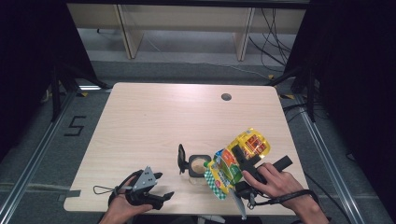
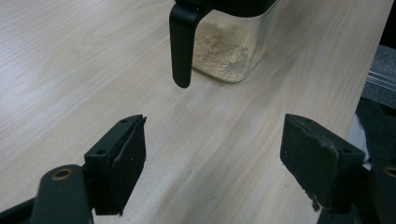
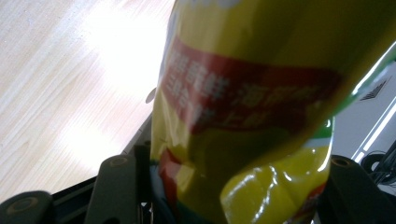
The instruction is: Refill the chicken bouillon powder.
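A light wooden table [image 1: 154,126] stands on a grey floor with dark curtains at both sides, and a small round hole [image 1: 226,97] is in the table near the upper right of the high view. The work in hand is the pouring from a yellow snack bag [image 1: 238,161], which lies tilted in the lower right part of that view, its green and white mouth end just above the clear container with black handle [image 1: 196,165] at the lower middle. The bag looks light and soft, a glossy film that crumples and can slip between the pads, so it is best to hold it across the body, away from the mouth, firmly but without crushing what is inside. The container seems stiff plastic; it holds some pale crumbs at the bottom, and its handle is the natural place to take it. The right gripper [image 1: 243,161] is clamped on the bag: in the right gripper view the yellow film [image 3: 243,102] bulges between the two black jaws, which stand about half apart. The left gripper [image 1: 156,196] rests at the lower left of the high view, its jaws wide apart and holding nothing; in the left gripper view the container [image 2: 224,51] stands near ahead, not touched.
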Motion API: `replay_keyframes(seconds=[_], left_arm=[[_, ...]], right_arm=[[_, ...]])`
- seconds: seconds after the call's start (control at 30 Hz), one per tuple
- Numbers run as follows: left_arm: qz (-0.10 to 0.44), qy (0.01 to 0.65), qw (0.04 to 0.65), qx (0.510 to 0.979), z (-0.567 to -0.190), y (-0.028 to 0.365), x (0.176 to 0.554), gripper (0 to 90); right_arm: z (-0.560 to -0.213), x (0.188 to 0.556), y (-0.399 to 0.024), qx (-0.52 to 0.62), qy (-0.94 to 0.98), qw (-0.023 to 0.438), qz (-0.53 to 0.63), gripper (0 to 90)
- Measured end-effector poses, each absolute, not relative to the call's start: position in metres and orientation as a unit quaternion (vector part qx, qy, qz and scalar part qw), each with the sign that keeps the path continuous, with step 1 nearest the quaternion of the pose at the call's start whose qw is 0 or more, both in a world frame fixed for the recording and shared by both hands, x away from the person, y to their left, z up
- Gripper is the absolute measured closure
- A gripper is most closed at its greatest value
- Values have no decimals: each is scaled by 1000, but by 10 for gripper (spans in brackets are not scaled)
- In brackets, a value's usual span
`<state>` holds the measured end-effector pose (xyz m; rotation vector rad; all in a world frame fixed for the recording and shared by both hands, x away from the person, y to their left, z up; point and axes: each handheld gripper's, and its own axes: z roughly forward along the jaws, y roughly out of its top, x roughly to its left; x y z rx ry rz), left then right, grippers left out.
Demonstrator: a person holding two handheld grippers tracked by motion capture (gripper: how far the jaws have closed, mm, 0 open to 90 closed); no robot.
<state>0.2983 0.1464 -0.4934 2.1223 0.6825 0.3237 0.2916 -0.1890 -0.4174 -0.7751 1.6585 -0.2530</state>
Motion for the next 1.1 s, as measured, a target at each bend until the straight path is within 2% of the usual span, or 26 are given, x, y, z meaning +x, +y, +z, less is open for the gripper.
replay_keyframes(seconds=[1.1], left_arm=[[129,274,430,851,-494,146,299,221]], right_arm=[[-417,291,-188,-329,717,606,-104,467]])
